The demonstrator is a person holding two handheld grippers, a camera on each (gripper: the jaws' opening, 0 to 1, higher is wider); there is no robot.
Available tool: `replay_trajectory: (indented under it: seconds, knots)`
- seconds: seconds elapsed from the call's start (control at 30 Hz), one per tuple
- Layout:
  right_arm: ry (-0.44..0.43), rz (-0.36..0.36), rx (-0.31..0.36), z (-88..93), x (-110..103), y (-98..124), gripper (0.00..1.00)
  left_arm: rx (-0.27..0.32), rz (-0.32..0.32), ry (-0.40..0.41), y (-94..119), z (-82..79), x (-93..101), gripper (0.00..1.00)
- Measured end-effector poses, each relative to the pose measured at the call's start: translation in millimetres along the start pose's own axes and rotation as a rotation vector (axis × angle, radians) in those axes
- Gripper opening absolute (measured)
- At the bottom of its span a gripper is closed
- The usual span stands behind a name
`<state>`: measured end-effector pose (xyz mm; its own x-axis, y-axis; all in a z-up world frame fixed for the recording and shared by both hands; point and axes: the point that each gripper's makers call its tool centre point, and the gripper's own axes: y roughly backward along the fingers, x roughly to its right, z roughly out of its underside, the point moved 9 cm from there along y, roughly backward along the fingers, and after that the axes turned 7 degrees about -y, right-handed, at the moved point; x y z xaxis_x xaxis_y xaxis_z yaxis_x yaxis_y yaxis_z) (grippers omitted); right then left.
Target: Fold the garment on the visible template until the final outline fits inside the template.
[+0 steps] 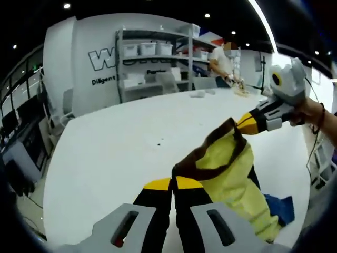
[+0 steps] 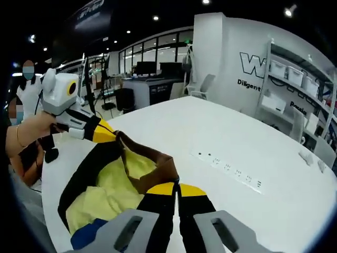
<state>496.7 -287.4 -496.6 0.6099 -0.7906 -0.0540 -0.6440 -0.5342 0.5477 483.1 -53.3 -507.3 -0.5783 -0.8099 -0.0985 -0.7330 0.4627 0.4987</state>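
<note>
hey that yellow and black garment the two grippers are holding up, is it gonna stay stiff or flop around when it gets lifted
Probably floppy: the garment sags and bunches between the left hand-held gripper and the right hand-held gripper, each pinching an edge. It likely is light, since thin pinches carry it. The hanging part will probably drag on the white table.

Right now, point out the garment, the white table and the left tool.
garment (image 1: 229, 166): left gripper view, on its yellow fabric.
white table (image 1: 131, 142): left gripper view, on a bare stretch of the top.
left tool (image 1: 172, 184): left gripper view, between its yellow tips, shut on the garment's dark edge.
</note>
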Motion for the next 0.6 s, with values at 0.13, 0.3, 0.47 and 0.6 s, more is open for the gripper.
replay_trajectory:
  seconds: [0.13, 0.3, 0.47, 0.6]
  knots:
    - [0.024, 0.025, -0.024, -1.0, 8.3, -17.0, 0.00, -0.033, 0.000, -0.001, -19.2, 3.8, -6.2, 0.00]
    - [0.041, 0.075, -0.079, 5.1, 20.2, -36.9, 0.00, -0.061, -0.002, 0.010, -44.4, 9.1, -11.6, 0.00]
    - [0.016, 0.093, -0.086, 10.1, 29.5, -52.8, 0.00, -0.080, -0.010, 0.009, -63.5, 12.4, -16.6, 0.00]
    - [0.007, 0.110, -0.103, 17.3, 37.4, -64.8, 0.00, -0.111, -0.014, 0.026, -78.6, 18.2, -22.8, 0.00]
